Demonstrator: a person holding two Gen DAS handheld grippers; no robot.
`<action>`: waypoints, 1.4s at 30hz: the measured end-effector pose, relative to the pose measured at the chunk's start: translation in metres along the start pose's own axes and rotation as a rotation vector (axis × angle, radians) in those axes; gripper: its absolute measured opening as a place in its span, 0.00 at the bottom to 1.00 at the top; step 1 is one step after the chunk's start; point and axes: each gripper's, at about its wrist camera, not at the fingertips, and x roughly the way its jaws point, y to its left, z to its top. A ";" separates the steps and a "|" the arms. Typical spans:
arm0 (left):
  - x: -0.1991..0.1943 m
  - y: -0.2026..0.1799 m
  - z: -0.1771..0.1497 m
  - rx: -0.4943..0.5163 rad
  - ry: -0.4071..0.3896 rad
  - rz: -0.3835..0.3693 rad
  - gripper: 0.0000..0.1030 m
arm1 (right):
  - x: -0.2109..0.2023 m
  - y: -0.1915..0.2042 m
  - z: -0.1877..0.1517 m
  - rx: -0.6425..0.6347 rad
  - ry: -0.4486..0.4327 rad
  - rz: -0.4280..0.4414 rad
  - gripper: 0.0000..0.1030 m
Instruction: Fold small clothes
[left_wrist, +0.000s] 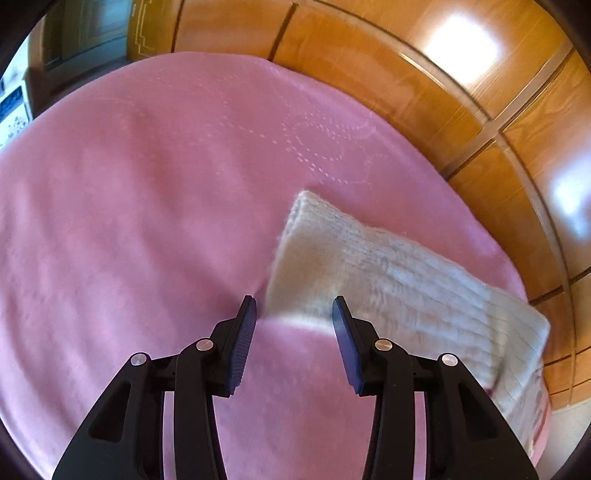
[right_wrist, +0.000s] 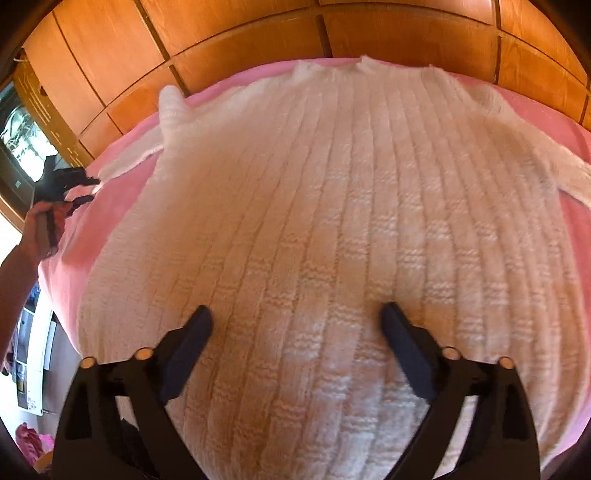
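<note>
Pink bedspread (right_wrist: 122, 206) backed by wooden panels (right_wrist: 240, 33) is covered by a white knit sweater (right_wrist: 332, 206) laid flat, no fold made yet, while left gripper (left_wrist: 293, 314) and right gripper (right_wrist: 295, 317) are held released, nothing grasped, sleeve (left_wrist: 369, 266) nearby.

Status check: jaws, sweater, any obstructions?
Left gripper open at sleeve cuff. Right gripper open over sweater, flat on pink blanket. Nothing in the way.
</note>
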 end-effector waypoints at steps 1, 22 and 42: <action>0.003 -0.004 0.003 0.021 -0.010 0.002 0.28 | 0.005 0.003 0.002 -0.024 0.013 -0.009 0.98; -0.065 0.117 0.002 -0.137 -0.106 0.264 0.41 | 0.014 0.010 0.001 -0.058 0.013 -0.109 0.98; -0.089 -0.213 -0.287 0.661 0.028 -0.338 0.53 | -0.108 -0.203 -0.032 0.539 -0.231 -0.101 0.45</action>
